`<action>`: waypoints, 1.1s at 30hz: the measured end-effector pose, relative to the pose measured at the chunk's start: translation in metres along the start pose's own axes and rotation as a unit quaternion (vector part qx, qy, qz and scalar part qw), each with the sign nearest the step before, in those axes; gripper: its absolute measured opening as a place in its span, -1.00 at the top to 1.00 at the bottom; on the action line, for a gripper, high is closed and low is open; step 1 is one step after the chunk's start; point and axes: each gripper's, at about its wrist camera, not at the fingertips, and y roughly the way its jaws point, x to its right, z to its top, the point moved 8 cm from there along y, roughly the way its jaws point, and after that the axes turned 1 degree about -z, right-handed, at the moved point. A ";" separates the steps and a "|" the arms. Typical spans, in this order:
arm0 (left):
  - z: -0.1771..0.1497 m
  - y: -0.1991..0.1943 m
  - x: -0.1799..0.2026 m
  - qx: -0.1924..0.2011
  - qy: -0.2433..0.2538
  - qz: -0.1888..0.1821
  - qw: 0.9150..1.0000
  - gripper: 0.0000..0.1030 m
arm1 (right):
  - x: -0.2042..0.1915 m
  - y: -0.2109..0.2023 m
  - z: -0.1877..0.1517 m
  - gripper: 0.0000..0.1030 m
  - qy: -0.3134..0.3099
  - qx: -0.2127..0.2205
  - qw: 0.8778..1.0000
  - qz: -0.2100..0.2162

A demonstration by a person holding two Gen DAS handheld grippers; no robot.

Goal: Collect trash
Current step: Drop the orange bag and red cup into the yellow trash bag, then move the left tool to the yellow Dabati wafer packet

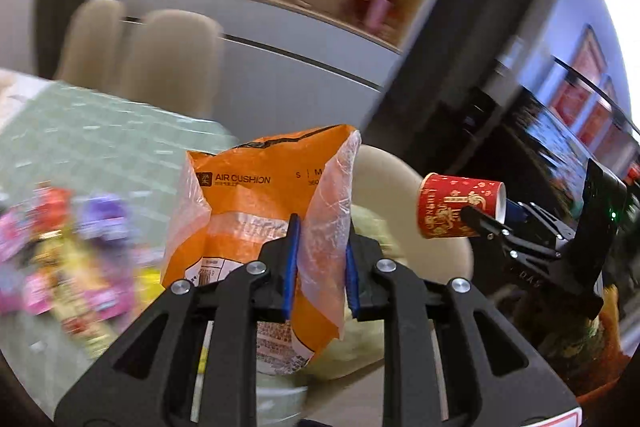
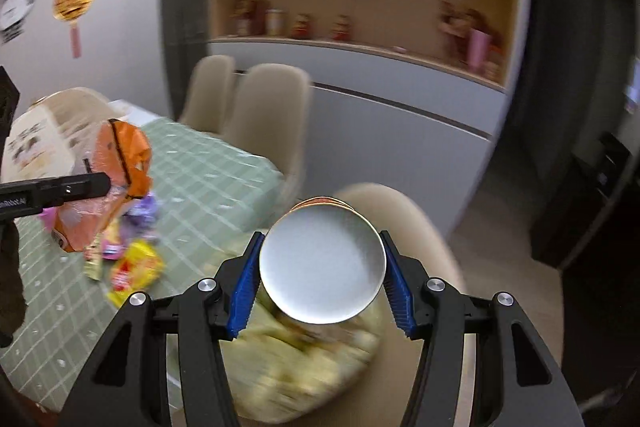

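My left gripper (image 1: 320, 269) is shut on an orange plastic wrapper (image 1: 256, 211) printed "AIR CUSHION", which hangs in the air above the table's edge; the same wrapper (image 2: 120, 163) shows at the left of the right wrist view. My right gripper (image 2: 322, 279) is shut on a red paper cup (image 2: 322, 265), whose white bottom faces the camera. In the left wrist view that cup (image 1: 456, 207) lies sideways in the right gripper (image 1: 490, 221). Several colourful snack wrappers (image 2: 134, 267) lie on the green checked tablecloth (image 2: 208, 179).
A beige chair (image 2: 408, 219) stands below both grippers with a yellowish cushion or bag (image 2: 304, 363) on its seat. Two more beige chairs (image 2: 256, 107) stand at the table's far side. Shelves with figurines (image 2: 360, 15) fill the back wall. A dark cabinet (image 1: 532, 155) stands at right.
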 end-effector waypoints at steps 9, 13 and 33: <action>-0.017 0.121 0.051 -0.070 0.009 -0.078 0.994 0.28 | 0.076 0.010 -0.035 -0.03 0.047 -0.024 0.998 -0.038; -0.034 0.142 0.046 -0.107 0.004 -0.085 0.991 -0.22 | 0.085 0.025 -0.038 -0.03 0.054 -0.029 0.998 -0.032; -0.050 -0.034 -0.111 0.028 -0.120 0.182 0.976 -0.53 | -0.067 0.211 -0.112 -0.03 0.013 -0.257 0.959 0.120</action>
